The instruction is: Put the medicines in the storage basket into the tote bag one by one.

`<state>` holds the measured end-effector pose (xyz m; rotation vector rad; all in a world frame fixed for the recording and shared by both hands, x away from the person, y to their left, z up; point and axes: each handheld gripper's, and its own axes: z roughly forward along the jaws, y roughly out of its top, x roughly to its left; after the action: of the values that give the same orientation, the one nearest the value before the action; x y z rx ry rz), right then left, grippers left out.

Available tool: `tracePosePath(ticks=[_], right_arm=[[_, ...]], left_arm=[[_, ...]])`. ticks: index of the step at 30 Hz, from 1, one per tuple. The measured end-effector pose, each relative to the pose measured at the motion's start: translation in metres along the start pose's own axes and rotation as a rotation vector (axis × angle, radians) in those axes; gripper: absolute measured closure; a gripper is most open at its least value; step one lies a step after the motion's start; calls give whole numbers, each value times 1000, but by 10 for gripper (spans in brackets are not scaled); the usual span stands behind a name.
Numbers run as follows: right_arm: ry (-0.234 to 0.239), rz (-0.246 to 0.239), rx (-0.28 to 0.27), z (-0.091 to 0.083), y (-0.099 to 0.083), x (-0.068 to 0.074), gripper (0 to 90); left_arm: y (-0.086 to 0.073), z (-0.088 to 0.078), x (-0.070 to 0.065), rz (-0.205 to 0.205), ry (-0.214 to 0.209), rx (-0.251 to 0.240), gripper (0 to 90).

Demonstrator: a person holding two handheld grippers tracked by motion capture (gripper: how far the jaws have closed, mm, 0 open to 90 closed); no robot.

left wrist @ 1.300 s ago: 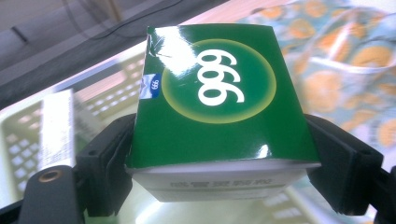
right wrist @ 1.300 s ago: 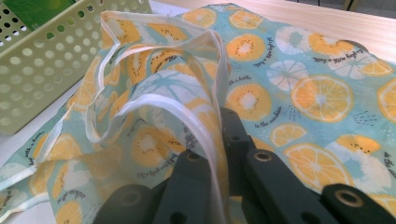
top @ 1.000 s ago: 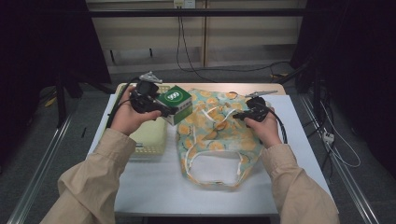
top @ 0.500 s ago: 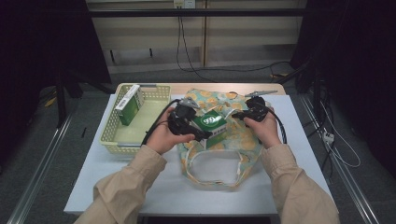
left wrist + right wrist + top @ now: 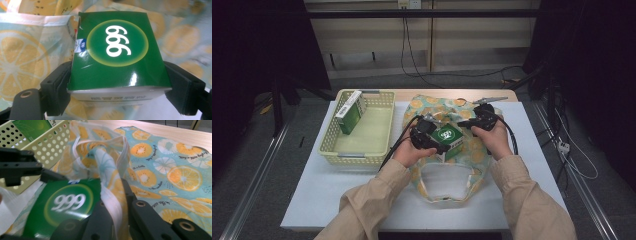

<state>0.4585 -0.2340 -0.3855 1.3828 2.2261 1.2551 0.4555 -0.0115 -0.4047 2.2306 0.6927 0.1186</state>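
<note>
The green box (image 5: pixel 448 138) is gripped on both sides by the left tongs (image 5: pixel 439 143) and is held just over the mouth of the fruit-print bag (image 5: pixel 462 112), near the middle of the desk (image 5: pixel 327 190). It is not yet inside. The bag's rim (image 5: pixel 110 192) is pinched tight by the right tongs (image 5: pixel 467 123) and lifted, so the mouth is kept open. At nine o'clock from the bag, a second green box (image 5: pixel 350 111) is left in the yellow basket (image 5: pixel 362 145). So one box is almost packed, and one more is probably still to be moved.
</note>
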Motion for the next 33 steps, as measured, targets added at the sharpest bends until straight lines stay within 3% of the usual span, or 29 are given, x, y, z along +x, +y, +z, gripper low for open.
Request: tracePosePath(ticks=[5, 8, 17, 21, 23, 25, 26, 33], right_arm=[[9, 3, -8, 0, 1, 1, 900], [7, 7, -14, -1, 2, 2, 900], [-7, 20, -16, -1, 3, 2, 900], [-21, 27, -10, -2, 3, -1, 900], [-20, 29, -16, -1, 2, -2, 900], [-22, 33, -11, 0, 2, -3, 900], [-22, 33, -13, 2, 1, -4, 900], [-21, 42, -6, 9, 1, -5, 900]], left_arm=[[7, 15, 7, -11, 60, -35, 165], [13, 23, 11, -22, 67, -55, 164], [27, 46, 23, -68, 189, -128, 159], [27, 49, 25, -41, 201, -129, 152], [27, 45, 22, -30, 182, -100, 146], [26, 38, 18, -35, 135, -100, 123], [25, 33, 15, -32, 136, -88, 108], [18, -10, 9, -18, 21, -82, 130]])
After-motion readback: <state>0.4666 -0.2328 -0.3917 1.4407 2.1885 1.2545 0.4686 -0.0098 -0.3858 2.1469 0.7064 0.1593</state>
